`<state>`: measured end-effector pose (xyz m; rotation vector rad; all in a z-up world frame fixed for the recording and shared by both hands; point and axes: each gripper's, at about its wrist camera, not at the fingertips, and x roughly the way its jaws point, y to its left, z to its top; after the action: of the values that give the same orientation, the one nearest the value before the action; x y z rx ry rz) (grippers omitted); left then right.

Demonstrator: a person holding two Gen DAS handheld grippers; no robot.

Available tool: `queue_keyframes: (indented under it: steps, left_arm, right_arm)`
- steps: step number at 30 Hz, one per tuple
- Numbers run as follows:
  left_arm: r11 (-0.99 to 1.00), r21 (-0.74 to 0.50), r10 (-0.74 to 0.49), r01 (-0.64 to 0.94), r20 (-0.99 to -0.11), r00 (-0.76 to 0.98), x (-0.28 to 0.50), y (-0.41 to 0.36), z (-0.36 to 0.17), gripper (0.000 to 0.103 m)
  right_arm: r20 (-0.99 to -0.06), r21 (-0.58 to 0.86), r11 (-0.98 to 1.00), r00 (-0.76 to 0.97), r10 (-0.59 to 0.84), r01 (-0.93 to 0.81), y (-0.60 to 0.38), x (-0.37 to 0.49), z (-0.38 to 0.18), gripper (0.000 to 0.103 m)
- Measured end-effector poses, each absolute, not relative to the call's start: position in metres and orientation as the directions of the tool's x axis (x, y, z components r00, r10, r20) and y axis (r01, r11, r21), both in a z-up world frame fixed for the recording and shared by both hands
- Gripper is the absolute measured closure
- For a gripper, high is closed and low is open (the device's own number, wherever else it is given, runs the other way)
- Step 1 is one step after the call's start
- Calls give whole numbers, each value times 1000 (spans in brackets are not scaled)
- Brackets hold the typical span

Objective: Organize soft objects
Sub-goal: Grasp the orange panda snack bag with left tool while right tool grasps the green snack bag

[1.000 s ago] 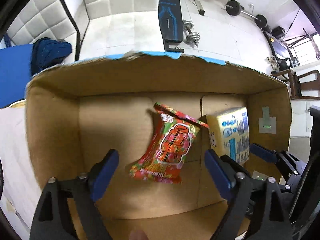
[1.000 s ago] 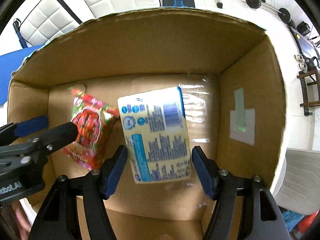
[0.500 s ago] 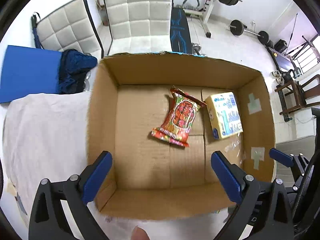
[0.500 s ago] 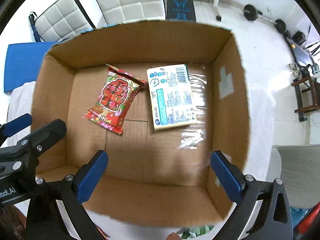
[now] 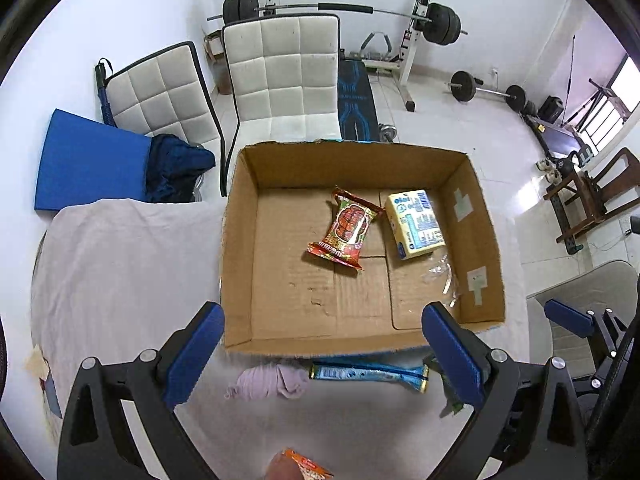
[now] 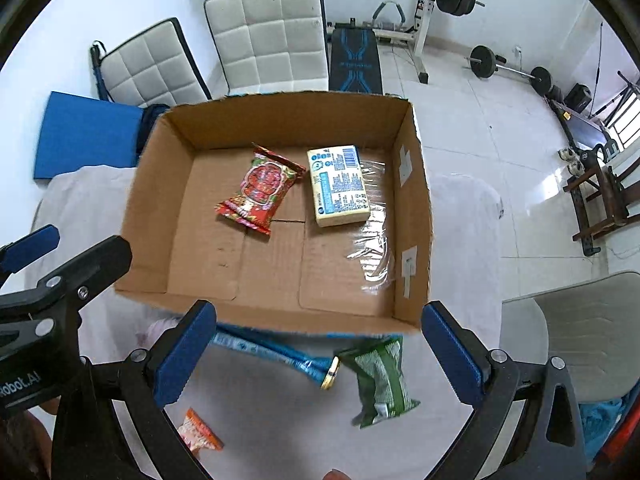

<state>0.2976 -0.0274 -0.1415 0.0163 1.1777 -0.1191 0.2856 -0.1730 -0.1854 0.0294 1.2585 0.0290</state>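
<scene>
An open cardboard box (image 5: 240, 240) (image 6: 412, 208) holds a red snack packet (image 5: 346, 228) (image 6: 260, 186) and a pale yellow pack with blue print (image 5: 416, 222) (image 6: 338, 184). In front of the box on the white cloth lie a lilac sock (image 5: 268, 380), a long blue packet (image 5: 368, 372) (image 6: 272, 350), a green packet (image 6: 380, 376) and an orange packet (image 6: 198, 434) (image 5: 308, 468). My left gripper (image 5: 324, 354) hangs open above the box's near wall. My right gripper (image 6: 316, 354) is open too, over the blue packet. Both are empty.
The table wears a white cloth (image 5: 120, 272). Behind it stand two white padded chairs (image 5: 280, 80), a blue mat (image 5: 88, 160) and dark clothing (image 5: 176, 168). A weight bench and barbells (image 5: 400, 12) fill the far room. A grey chair (image 6: 576, 332) is at the right.
Both grippers rose and pulled back out of the box, opening wider. The red packet and the yellow pack stay on the box floor. The loose items in front of the box came into view.
</scene>
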Motion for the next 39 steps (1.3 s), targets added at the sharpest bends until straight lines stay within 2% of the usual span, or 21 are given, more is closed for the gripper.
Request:
queue_keyframes:
  steps: [5,8,16,20,23,24,26,27,31,39]
  left_arm:
    - [994,-65,-91,85,-928,362,275,-20,-141,2]
    - [997,-46,-63,59,-939,338,249,-14,-161,2]
    - [996,50,42,77,-993,106,178,-19,-272,2]
    - [993,95,93,74,-995,33,157,-15,-310,2]
    - [992,114,115,50,-993,-1,148,-6,-327,2]
    - [992,119,120,45,-993,-21,146,-2,-332,2]
    - [992,116,118,42,-992,-34,144,3,-335,2]
    - [992,118,120,41,-992,-38,142,6,-336,2]
    - [993,96,100,64,-993,-59,134,16,-332,2]
    - [984,62,89,165,-983,-159,113,24,-360,2]
  right_arm:
    - [-953,50,999,299,47,2,-185,264,-178,0]
    - [-966,43,999,256,35,27,-202,250,-194,0]
    - [-995,-82,996,59,-84,28,-225,220,-298,0]
    - [-989,-144,989,9,-145,24,-231,216,-342,0]
    - [-990,-140,989,-31,-139,36,-234,214,-366,1]
    - [-990,-136,990,-42,-134,38,-234,213,-372,4]
    - [-990,-126,991,-71,-122,47,-236,211,-383,20]
    - [-988,-127,990,-96,-122,54,-237,208,-389,36]
    - [-989,-100,994,-114,-94,51,-236,195,-389,47]
    - [-984,-15,1000,-177,-17,-15,-212,137,-389,53]
